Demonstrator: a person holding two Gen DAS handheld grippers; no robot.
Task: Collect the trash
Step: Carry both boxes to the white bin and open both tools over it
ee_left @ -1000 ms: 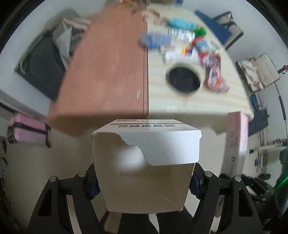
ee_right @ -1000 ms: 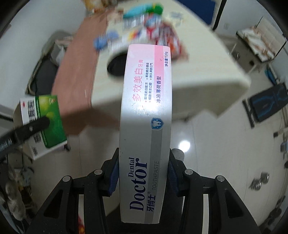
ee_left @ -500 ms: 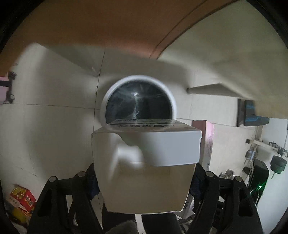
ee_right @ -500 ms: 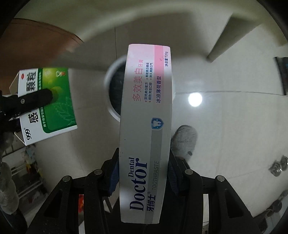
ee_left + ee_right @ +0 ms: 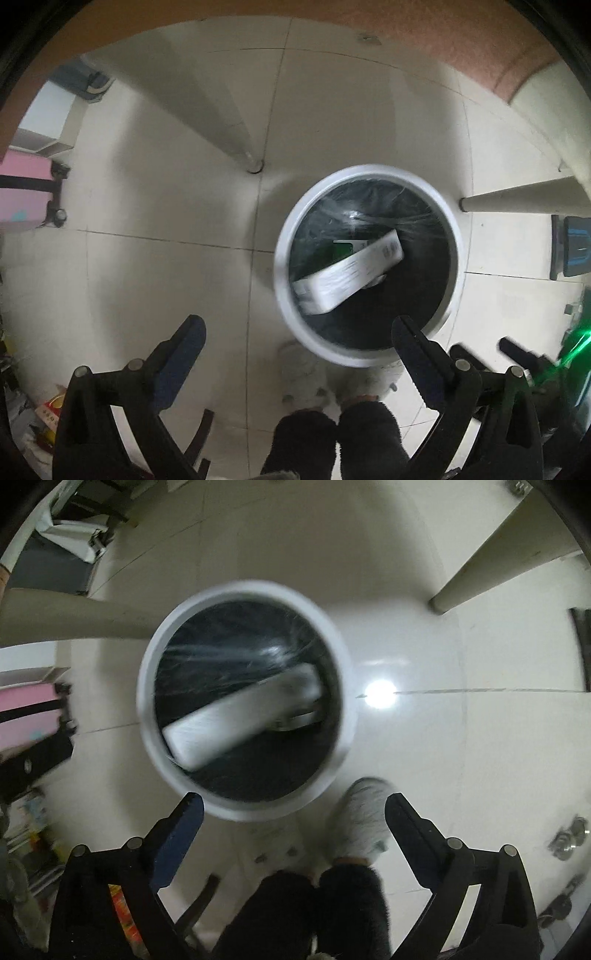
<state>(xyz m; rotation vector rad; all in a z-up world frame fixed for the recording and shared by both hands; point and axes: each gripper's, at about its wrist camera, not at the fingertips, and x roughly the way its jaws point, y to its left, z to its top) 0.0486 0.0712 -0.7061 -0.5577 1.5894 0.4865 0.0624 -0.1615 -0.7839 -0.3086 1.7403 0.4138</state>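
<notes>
Jaws of the left gripper [image 5: 297, 339] are spreading wide with nothing between them; its dark-padded fingers [image 5: 184, 345] point down at the floor [image 5: 166, 221]. The right gripper [image 5: 293, 810] is likewise opening and empty, its fingers [image 5: 184, 818] framing the near edge of the bin [image 5: 147, 709].

Both views look into that round white bin [image 5: 282, 258], lined with a black bag. A long white box [image 5: 347, 273] lies slanted inside, one end against the near-left wall, the other up toward the middle. Printing on it is too blurred to read. A green carton [image 5: 341, 251] shows partly from under the box in the left view; its lettering cannot be read either. In the right view the long box [image 5: 243, 716] is motion-smeared and covers most of what lies beneath.

Just below the bin stand the person's pale slippers [image 5: 365, 819] and dark trouser legs [image 5: 332, 439]. Pale table legs [image 5: 225, 122] slant down to the tiled floor beside the bin, with a brown tabletop [image 5: 424, 37] at the top edge. A pink suitcase [image 5: 22, 192] sits well apart at the left. A bright light glare [image 5: 378, 694] reflects off the tiles right of the bin.
</notes>
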